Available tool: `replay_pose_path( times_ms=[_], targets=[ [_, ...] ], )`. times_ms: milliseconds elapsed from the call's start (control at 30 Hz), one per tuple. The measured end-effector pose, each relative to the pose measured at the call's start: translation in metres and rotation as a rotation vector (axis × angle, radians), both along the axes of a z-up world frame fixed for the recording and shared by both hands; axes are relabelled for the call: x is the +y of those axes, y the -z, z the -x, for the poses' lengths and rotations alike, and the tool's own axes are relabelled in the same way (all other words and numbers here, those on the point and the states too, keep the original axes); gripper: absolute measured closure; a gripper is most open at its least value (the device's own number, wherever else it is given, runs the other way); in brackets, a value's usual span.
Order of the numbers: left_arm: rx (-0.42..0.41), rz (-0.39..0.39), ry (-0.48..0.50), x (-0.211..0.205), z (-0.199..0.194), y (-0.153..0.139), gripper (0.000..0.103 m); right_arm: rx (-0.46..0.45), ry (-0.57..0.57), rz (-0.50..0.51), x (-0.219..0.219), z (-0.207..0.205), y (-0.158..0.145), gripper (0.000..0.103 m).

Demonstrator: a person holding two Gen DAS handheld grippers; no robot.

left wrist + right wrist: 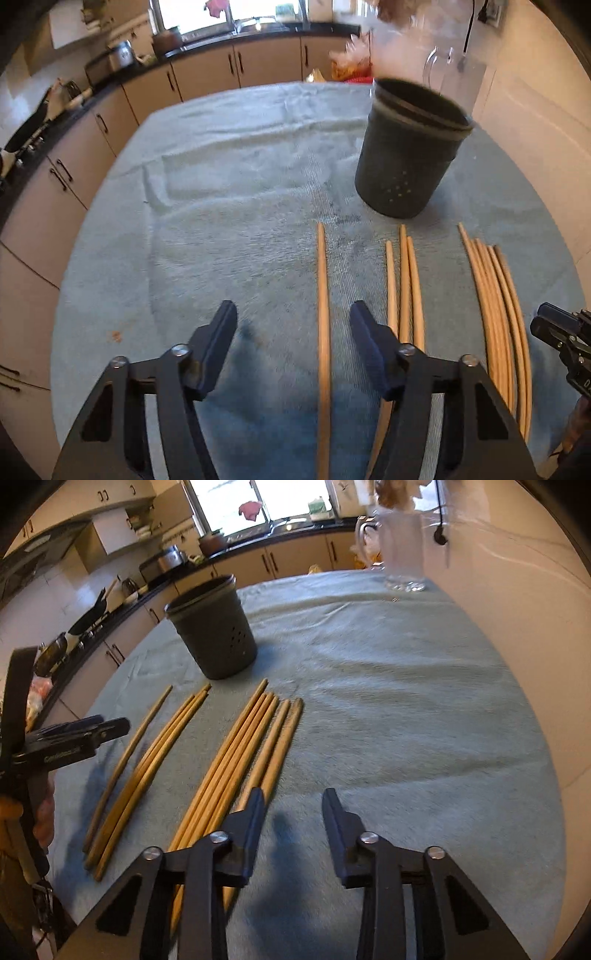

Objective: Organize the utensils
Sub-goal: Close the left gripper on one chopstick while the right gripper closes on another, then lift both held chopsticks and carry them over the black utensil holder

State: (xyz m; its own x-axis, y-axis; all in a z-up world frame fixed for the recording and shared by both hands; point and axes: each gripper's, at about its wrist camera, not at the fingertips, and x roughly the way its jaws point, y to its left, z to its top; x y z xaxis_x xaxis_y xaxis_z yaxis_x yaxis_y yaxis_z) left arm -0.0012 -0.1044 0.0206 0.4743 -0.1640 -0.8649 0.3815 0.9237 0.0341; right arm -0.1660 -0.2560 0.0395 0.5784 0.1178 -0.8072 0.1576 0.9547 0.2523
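Covering the table, a pale blue-green towel lies in a kitchen with beige cabinets. One dark holder stands upright; nine wooden chopsticks lie before it as one, three, five. The left gripper straddles the single chopstick, jaws apart; the right gripper gapes, empty.

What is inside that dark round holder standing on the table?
Only the upper inner wall of the dark holder shows, and no utensil sticks up above its rim. Its bottom is hidden by its own wall. The wooden chopsticks all lie outside it on the cloth.
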Motion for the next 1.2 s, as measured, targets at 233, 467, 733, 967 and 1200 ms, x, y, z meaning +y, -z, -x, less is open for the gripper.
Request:
replay_pose_path(
  times_ms=[233, 467, 733, 967, 1200],
  targets=[
    [0.035, -0.022, 0.014, -0.009, -0.016, 0.009, 0.086, 0.036, -0.017, 0.035, 0.003, -0.03, 0.008, 0.073],
    [0.073, 0.041, -0.047, 0.006, -0.01, 0.007, 0.097, 0.066, -0.01, 0.094, 0.003, -0.053, 0.01, 0.091],
    [0.189, 0.082, -0.062, 0.024, 0.012, 0.005, 0.097, 0.132, -0.045, 0.116, -0.014, -0.043, 0.008, 0.094],
    [0.237, 0.076, -0.057, 0.02, -0.01, 0.007, 0.096, 0.195, -0.018, 0.048, -0.037, -0.044, 0.009, 0.093],
    [0.26, 0.048, -0.041, 0.009, -0.027, 0.005, 0.095, 0.288, -0.031, 0.094, -0.03, -0.079, 0.007, 0.091]
  ],
)
